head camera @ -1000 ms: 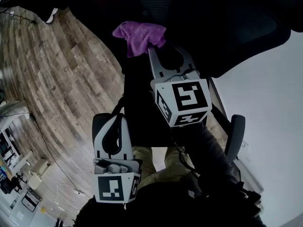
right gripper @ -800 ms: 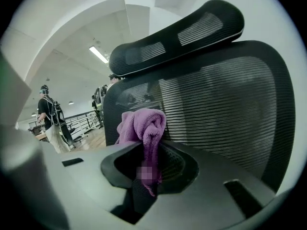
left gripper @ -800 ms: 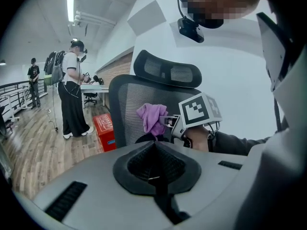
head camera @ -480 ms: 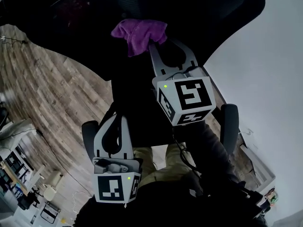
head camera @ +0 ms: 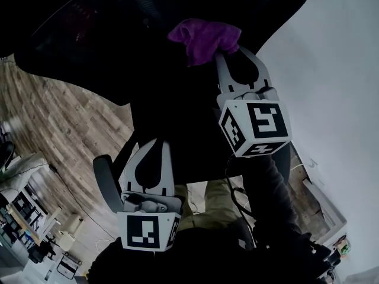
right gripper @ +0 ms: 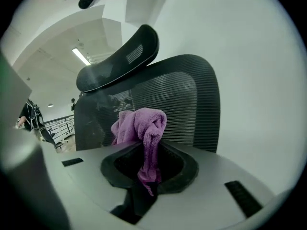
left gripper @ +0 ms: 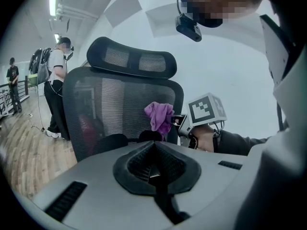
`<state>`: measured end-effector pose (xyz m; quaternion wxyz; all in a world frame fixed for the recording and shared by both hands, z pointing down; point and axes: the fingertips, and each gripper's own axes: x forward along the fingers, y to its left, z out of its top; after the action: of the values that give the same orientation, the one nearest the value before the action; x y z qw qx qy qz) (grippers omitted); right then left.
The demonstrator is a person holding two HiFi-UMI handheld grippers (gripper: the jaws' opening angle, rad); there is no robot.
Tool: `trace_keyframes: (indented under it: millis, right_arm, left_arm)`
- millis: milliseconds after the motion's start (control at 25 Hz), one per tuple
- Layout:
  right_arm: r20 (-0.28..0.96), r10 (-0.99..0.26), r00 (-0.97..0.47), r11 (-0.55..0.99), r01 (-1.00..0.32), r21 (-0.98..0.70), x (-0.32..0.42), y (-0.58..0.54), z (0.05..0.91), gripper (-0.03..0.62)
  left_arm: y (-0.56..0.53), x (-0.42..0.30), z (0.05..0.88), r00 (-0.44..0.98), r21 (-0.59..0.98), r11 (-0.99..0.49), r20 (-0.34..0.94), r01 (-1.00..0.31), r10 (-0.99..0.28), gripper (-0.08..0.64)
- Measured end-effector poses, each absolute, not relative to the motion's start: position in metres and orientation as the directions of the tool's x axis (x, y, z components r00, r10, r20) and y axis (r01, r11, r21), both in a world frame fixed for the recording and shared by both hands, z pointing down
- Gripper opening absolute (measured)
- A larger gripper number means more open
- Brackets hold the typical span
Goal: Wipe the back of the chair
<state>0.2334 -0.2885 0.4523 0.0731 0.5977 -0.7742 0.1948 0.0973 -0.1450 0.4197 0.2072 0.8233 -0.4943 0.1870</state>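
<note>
The black mesh chair back [head camera: 89, 34] fills the top of the head view. A purple cloth [head camera: 204, 38] is pressed against it near its right side, held by my right gripper [head camera: 228, 52], which is shut on it. In the right gripper view the cloth [right gripper: 141, 128] hangs bunched out of the right gripper [right gripper: 144, 150], just in front of the chair back [right gripper: 182, 99]. My left gripper [head camera: 155, 142] is lower and to the left, shut on nothing, away from the chair back. The left gripper view shows the chair back [left gripper: 120, 109], the cloth [left gripper: 159, 116] and the right gripper [left gripper: 180, 123].
The chair has a headrest [left gripper: 132, 61] and two armrests [head camera: 105, 182]. Wooden floor [head camera: 53, 117] lies to the left and a white wall [head camera: 331, 70] to the right. Two people [left gripper: 60, 80] stand beyond the chair. Desks and clutter [head camera: 23, 218] sit at lower left.
My right gripper has carried the purple cloth to the right and a little up across the chair back. The left gripper has stayed low and shut, barely shifting.
</note>
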Motion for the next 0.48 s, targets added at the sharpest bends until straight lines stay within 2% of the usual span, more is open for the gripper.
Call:
trace_keyframes:
  millis: [480]
  right_arm:
    - [0.386,-0.914,-0.126,0.063,-0.983,-0.172,0.348,-0.266,0.465,0.072]
  left_arm:
    - [-0.134,0.181,0.437,0.52,0.258,-0.458,0.547,-0.851,-0.656,0.005]
